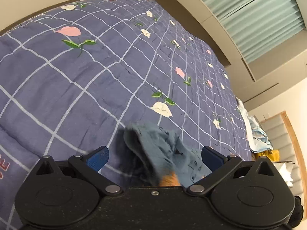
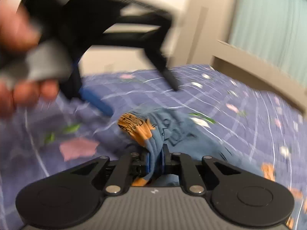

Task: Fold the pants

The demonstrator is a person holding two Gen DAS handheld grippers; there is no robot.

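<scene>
The pants [image 1: 165, 151] are blue with dark prints and orange patches, and lie bunched on the purple checked bedspread [image 1: 80, 80]. My left gripper [image 1: 154, 153] is open, its blue-padded fingers [image 1: 98, 156] spread on either side of the bunched cloth. My right gripper [image 2: 155, 159] is shut on a fold of the pants [image 2: 153, 151], which trail off to the right. The right wrist view is blurred by motion. The left gripper [image 2: 142, 100] shows there too, open above the pants, held by a hand [image 2: 17, 44].
The bedspread has white grid lines and pink and white flowers. A beige bed frame [image 1: 226, 44] and pale green curtain [image 1: 255, 13] are at the far side. A pile of light clothes [image 1: 257, 134] lies at the bed's right edge.
</scene>
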